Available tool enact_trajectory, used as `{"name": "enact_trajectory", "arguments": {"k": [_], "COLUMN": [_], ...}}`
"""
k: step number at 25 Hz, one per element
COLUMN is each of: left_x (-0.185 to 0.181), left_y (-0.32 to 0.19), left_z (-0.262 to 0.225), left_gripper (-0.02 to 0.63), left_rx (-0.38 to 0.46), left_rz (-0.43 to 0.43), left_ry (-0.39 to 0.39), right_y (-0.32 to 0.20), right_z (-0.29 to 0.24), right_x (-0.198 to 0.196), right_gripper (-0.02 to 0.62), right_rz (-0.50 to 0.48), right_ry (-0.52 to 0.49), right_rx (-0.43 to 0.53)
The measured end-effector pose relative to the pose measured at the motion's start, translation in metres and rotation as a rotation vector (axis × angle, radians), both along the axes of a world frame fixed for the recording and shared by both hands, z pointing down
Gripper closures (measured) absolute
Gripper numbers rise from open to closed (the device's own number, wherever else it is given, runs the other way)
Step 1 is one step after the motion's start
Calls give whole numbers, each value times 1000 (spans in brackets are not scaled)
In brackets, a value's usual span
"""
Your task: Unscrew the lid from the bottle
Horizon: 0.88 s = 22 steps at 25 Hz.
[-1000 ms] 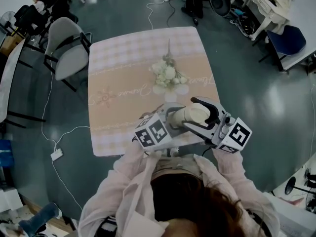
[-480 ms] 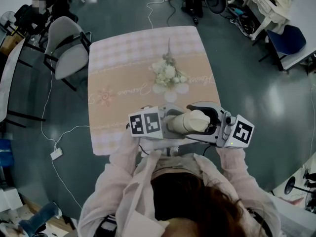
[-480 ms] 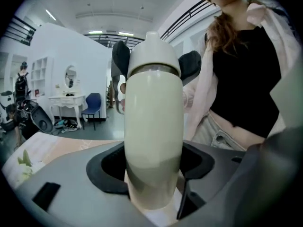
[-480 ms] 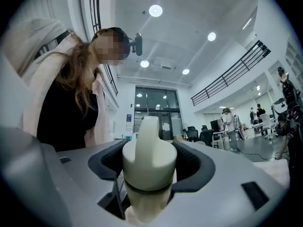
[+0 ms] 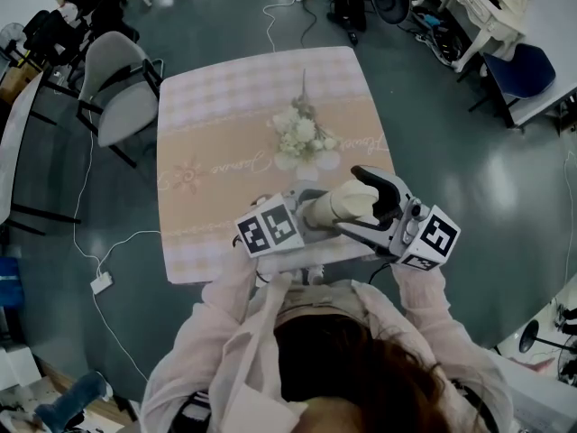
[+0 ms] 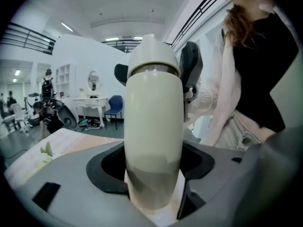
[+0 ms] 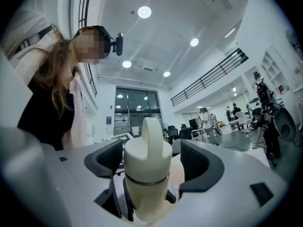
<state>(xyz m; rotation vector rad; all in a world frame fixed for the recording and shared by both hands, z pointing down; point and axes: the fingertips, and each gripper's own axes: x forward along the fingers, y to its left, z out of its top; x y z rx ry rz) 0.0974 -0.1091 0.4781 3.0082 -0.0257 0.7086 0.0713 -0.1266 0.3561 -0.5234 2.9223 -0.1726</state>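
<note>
Bottle (image 5: 335, 209) is held up in front of you, over the near edge of the desk (image 5: 207, 133). Your left claw (image 6: 154, 171) is clenched on its cream body. Your right claw (image 7: 152, 163) has just been opening: the lid (image 7: 147, 157) sits between its pads, on the bottle, with a gap on either side. Beyond, flowers (image 5: 302, 138) lie on the desk.
</note>
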Motion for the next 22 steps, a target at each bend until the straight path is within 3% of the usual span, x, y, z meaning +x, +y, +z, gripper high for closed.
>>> {"name": "enact_trajectory", "arguments": {"k": [6, 10, 14, 19, 22], "left_x": [-2, -1, -1, 0, -1], "left_y": [-29, -32, -25, -8, 3], "left_z": [4, 11, 11, 11, 12], "left_gripper": [291, 291, 291, 291, 291], "left_rx": [91, 130, 115, 72, 37], "left_rz": [-246, -306, -268, -135, -53], "left_ry": [-52, -91, -83, -65, -59], "right_y": [-19, -27, -20, -2, 3], "right_z": [7, 7, 5, 2, -15], "right_x": [7, 9, 6, 3, 13], "right_gripper": [226, 282, 287, 288, 288], "right_rz": [186, 252, 198, 82, 35], "right_ry": [-26, -39, -9, 27, -72], "right_rx": [-96, -122, -80, 12, 39]}}
